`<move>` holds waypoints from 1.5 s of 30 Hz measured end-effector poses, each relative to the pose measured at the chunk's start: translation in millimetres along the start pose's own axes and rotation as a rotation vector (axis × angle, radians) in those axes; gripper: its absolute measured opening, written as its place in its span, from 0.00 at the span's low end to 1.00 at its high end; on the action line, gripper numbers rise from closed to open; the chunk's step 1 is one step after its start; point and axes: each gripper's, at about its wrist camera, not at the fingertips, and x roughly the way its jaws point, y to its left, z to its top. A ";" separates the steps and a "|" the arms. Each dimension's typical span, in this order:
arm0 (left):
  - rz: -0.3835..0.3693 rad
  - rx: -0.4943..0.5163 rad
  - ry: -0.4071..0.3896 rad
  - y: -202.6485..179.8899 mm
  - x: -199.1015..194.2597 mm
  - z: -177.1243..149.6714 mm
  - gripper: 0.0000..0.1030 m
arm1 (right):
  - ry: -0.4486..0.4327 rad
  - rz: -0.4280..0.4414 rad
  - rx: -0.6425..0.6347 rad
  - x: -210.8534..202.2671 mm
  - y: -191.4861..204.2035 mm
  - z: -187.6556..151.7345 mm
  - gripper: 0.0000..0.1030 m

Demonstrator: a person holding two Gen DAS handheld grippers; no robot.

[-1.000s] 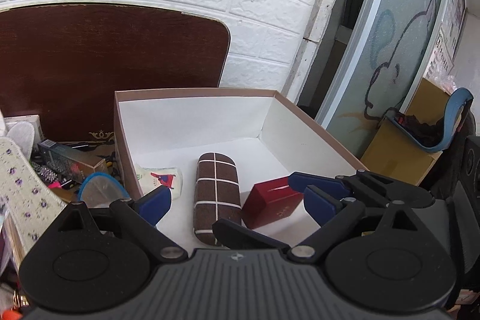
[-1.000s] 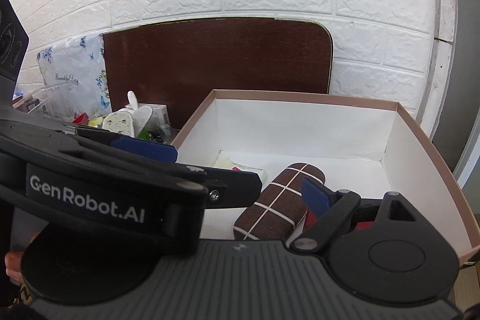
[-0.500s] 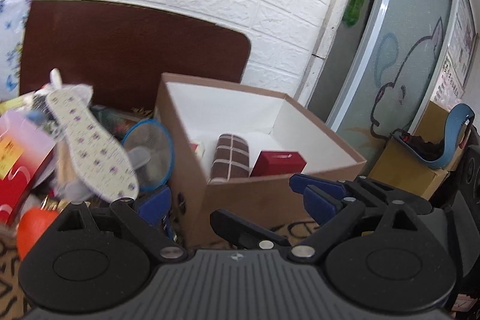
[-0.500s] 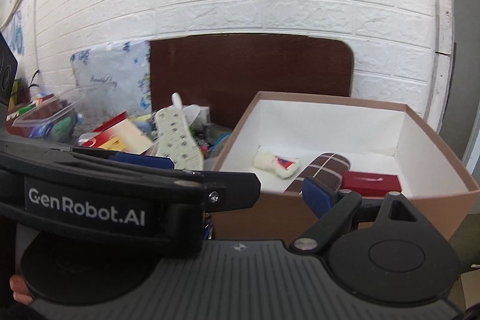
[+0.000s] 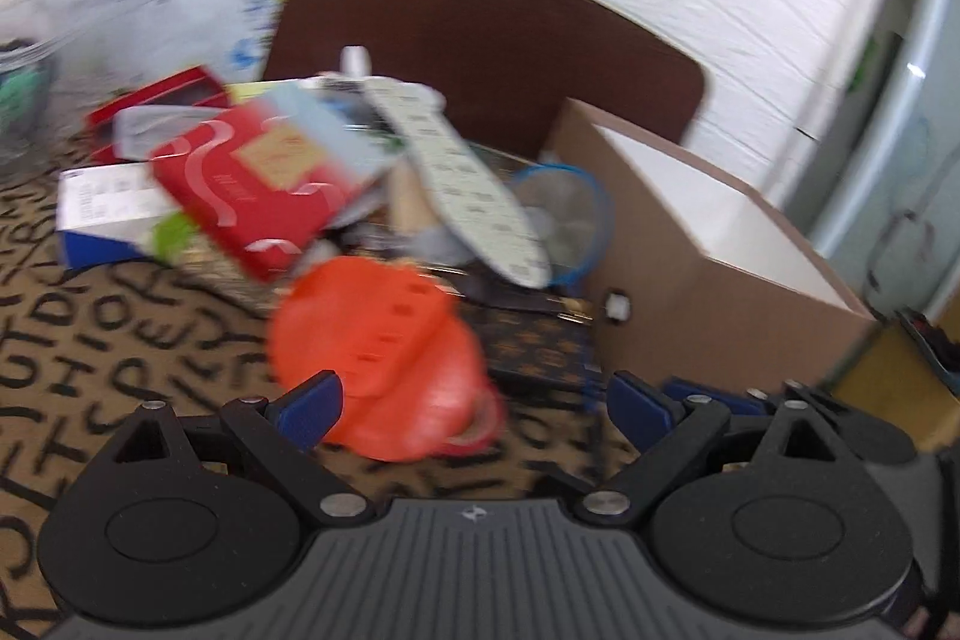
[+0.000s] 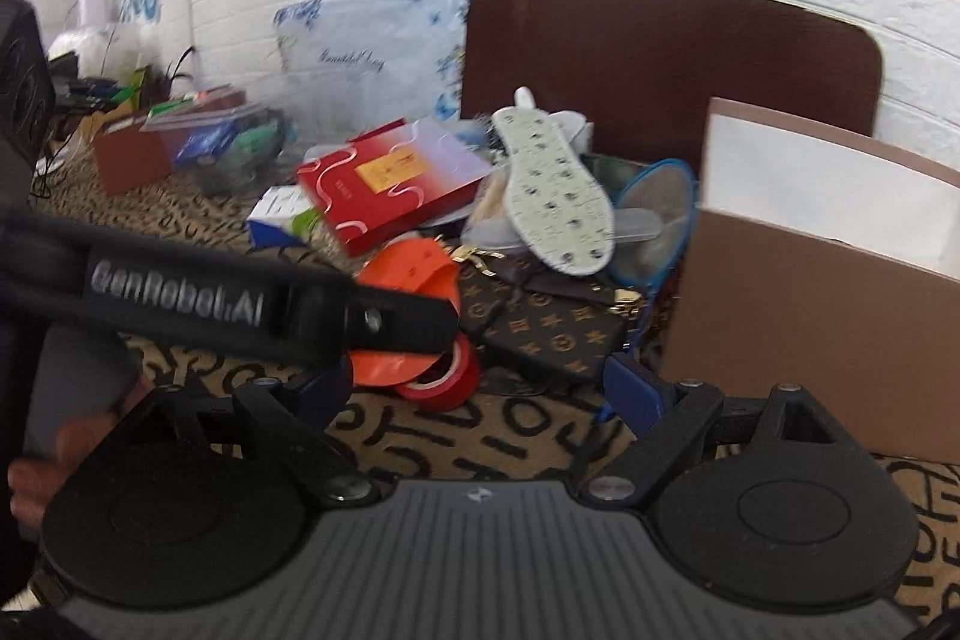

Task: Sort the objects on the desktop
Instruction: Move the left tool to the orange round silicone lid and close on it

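A pile of loose objects lies on the patterned cloth left of a brown cardboard box point(image 5: 708, 274) point(image 6: 840, 280). An orange plastic piece point(image 5: 372, 334) point(image 6: 408, 274) sits on a red tape roll point(image 6: 444, 382) at the front of the pile. Behind are a red gift box point(image 5: 252, 184) point(image 6: 390, 184), a spotted insole point(image 5: 468, 196) point(image 6: 558, 196), a blue-rimmed strainer point(image 5: 564, 220) point(image 6: 654, 220) and a brown monogram wallet point(image 6: 540, 328). My left gripper point(image 5: 474, 406) is open and empty just before the orange piece. My right gripper point(image 6: 480, 394) is open and empty, with the left gripper's body crossing its view.
A dark wooden board point(image 6: 660, 58) and a white floral bag point(image 6: 372, 52) lean on the white brick wall. A blue and white carton point(image 5: 102, 214) and a clear tub point(image 6: 240, 148) lie at the left of the pile. The view is motion-blurred.
Both grippers have pulled back out of the box and swung left to face the pile. The box contents are out of sight now.
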 end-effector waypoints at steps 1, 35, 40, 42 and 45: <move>0.021 -0.011 -0.001 6.2 3.7 1.7 0.94 | 0.001 0.004 -0.015 3.2 3.7 0.0 0.86; -0.021 -0.112 0.092 56.0 58.8 16.8 0.74 | 0.041 0.043 -0.173 86.7 22.4 15.5 0.75; -0.021 -0.148 0.078 61.7 48.6 14.5 0.64 | 0.032 0.053 -0.186 80.8 25.4 12.7 0.63; -0.024 -0.156 0.085 63.8 48.2 12.0 0.64 | 0.034 0.061 -0.165 79.1 23.4 12.3 0.60; -0.031 -0.154 0.091 63.1 48.0 9.7 0.64 | 0.035 0.062 -0.145 75.6 22.2 9.6 0.57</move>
